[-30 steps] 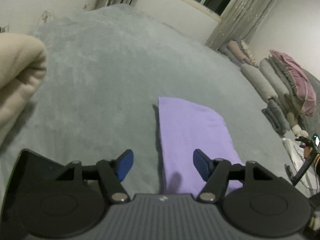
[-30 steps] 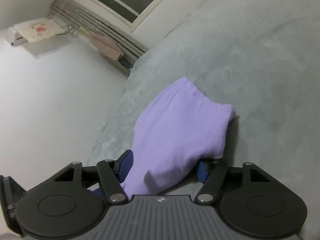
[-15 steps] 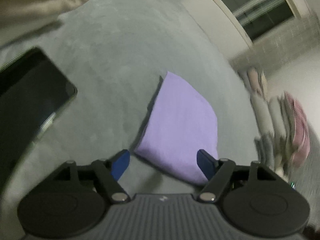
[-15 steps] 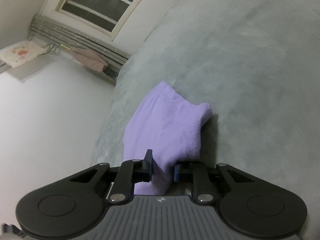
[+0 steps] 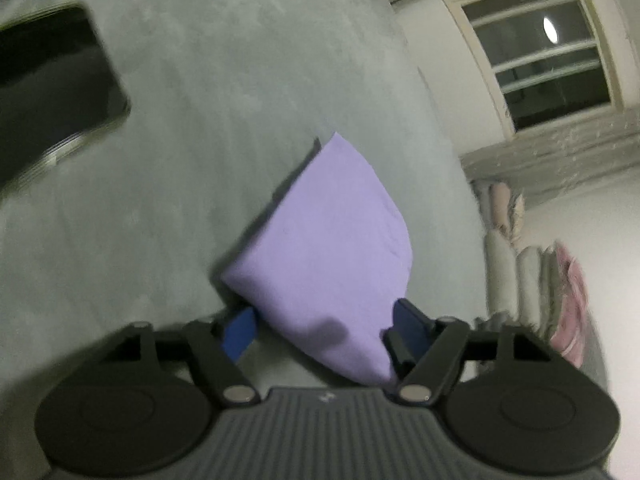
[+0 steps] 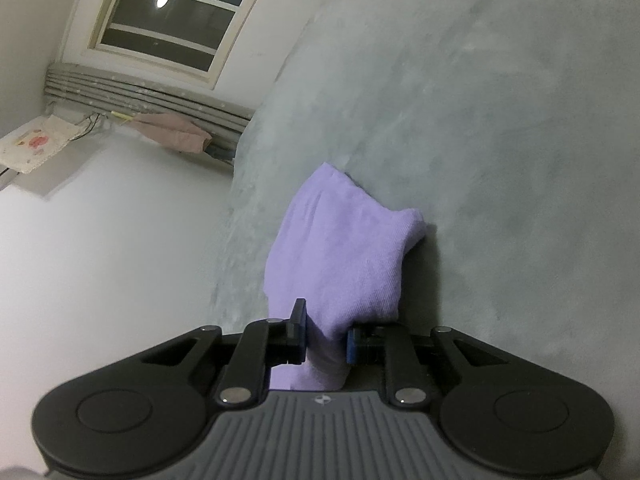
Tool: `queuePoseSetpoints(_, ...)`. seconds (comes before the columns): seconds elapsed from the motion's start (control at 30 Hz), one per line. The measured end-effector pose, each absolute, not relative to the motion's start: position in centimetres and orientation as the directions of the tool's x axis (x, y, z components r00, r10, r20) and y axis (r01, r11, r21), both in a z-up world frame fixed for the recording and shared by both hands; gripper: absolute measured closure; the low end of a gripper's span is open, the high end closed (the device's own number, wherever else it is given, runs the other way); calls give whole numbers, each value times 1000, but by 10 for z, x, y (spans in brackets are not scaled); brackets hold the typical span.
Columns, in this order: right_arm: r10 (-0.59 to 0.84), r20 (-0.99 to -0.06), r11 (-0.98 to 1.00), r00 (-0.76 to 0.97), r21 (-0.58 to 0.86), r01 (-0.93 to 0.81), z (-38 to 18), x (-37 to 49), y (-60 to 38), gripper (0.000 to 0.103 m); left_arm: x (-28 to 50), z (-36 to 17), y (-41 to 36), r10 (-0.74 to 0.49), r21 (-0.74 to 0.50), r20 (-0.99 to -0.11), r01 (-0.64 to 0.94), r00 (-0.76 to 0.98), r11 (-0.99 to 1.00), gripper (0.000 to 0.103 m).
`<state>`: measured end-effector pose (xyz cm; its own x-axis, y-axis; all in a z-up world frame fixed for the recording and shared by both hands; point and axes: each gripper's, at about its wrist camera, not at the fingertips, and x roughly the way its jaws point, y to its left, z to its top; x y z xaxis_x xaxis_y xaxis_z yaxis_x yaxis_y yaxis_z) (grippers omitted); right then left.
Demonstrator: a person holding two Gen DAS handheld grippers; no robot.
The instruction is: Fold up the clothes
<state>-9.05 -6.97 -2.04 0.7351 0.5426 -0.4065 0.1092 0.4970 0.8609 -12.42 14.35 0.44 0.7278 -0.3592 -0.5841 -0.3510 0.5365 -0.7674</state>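
Observation:
A folded lilac cloth [image 5: 332, 240] lies on the grey bed cover [image 5: 192, 160]. In the left wrist view my left gripper [image 5: 324, 328] stands open, its blue pads on either side of the cloth's near edge. In the right wrist view the same lilac cloth [image 6: 344, 256] runs away from me across the grey cover [image 6: 500, 140], and my right gripper [image 6: 326, 334] is shut on its near end, the fabric pinched between the two pads. The part of the cloth under each gripper body is hidden.
A dark phone [image 5: 48, 92] lies on the cover at the left. Rolled grey and pink bedding [image 5: 560, 280] is stacked at the right by the wall. A window [image 6: 176, 16] and a pink garment on a radiator [image 6: 172, 132] are beyond the bed edge.
My right gripper has shut on the cloth's end. My left gripper has swung and moved in until the cloth's near edge sits between its open pads.

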Motion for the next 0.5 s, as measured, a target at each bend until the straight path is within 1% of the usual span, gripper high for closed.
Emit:
queuePoseSetpoints(0.07, 539, -416, 522, 732, 848, 97, -18, -90, -71, 85, -113, 15, 150, -346, -705, -631, -327, 694, 630, 36)
queuePoseSetpoints(0.13, 550, -425, 521, 719, 847, 103, -18, -89, -74, 85, -101, 33, 159, -267, -594, -666, -280, 697, 754, 33)
queuePoseSetpoints(0.17, 554, -428, 516, 714, 849, 108, -19, -89, -75, 84, -94, 42, 162, -239, -544, -671, -247, 701, 802, 29)
queuePoseSetpoints(0.2, 557, -430, 513, 711, 851, 113, -19, -90, -76, 81, -84, 51, 165, -244, -519, -660, -196, 711, 832, 24)
queuePoseSetpoints(0.27, 554, -434, 520, 710, 847, 111, -19, -91, -75, 79, -62, 69, 168, -266, -464, -637, -84, 723, 882, 21)
queuePoseSetpoints(0.3, 556, -429, 523, 712, 846, 102, -19, -93, -73, 73, -45, 74, 166, -302, -436, -635, -8, 711, 900, 20)
queuePoseSetpoints(0.33, 559, -422, 524, 714, 847, 91, -18, -95, -72, 70, -28, 77, 161, -325, -405, -643, 52, 693, 913, 20)
queuePoseSetpoints(0.4, 565, -412, 523, 715, 849, 76, -19, -100, -70, 68, 3, 82, 149, -360, -335, -659, 171, 660, 927, 20)
queuePoseSetpoints(0.5, 574, -406, 517, 711, 853, 70, -22, -103, -70, 68, 40, 81, 129, -391, -241, -692, 316, 607, 918, 20)
